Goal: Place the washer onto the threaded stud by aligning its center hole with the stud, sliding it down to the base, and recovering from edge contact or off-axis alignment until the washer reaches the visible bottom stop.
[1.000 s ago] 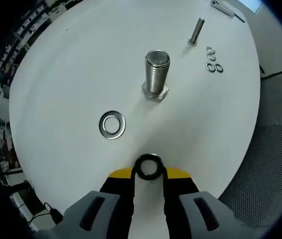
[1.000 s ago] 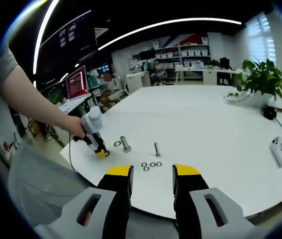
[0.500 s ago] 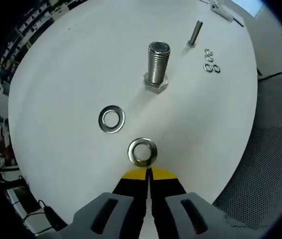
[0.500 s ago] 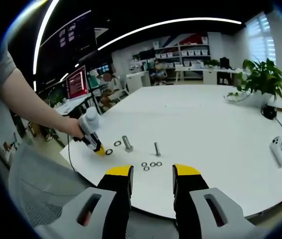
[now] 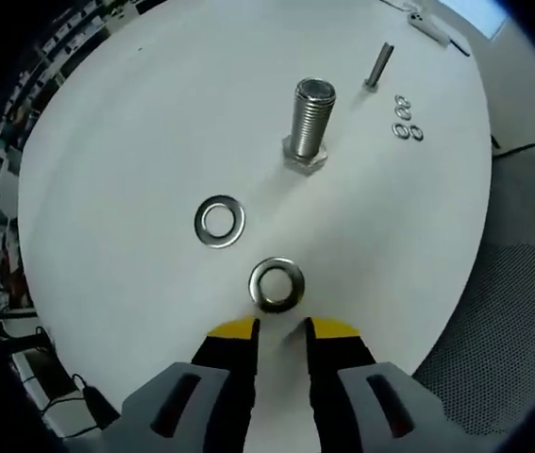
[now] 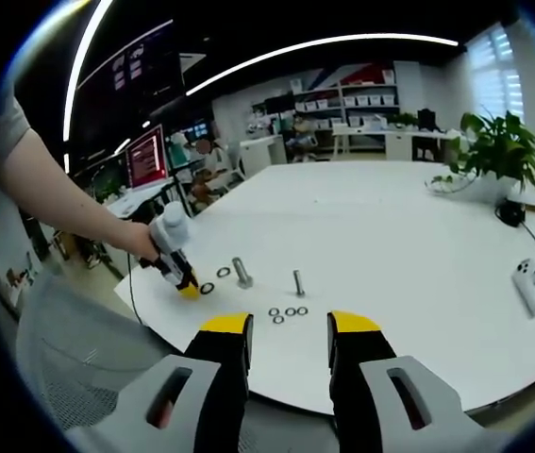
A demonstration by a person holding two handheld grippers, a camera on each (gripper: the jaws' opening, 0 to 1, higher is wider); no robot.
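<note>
The threaded stud (image 5: 311,118) stands upright on its hex base on the white table (image 5: 125,132). One steel washer (image 5: 276,284) lies flat just ahead of my left gripper (image 5: 281,328), whose jaws are open and hold nothing. A second washer (image 5: 220,222) lies further up and to the left. In the right gripper view, my right gripper (image 6: 289,326) hangs open and empty above the near table edge. Beyond it are the stud (image 6: 241,273), a washer (image 6: 207,288) and the hand-held left gripper (image 6: 178,272).
A thinner bolt (image 5: 377,66) stands beyond the stud, with several small washers (image 5: 406,119) beside it. The table edge (image 5: 456,283) curves close on the right over grey floor. A white controller (image 6: 531,283) and a potted plant (image 6: 498,146) sit at the far right.
The washer that stood between the left jaws one second ago now lies flat on the table ahead of them. The left jaws shut, then opened again. The right gripper has not moved.
</note>
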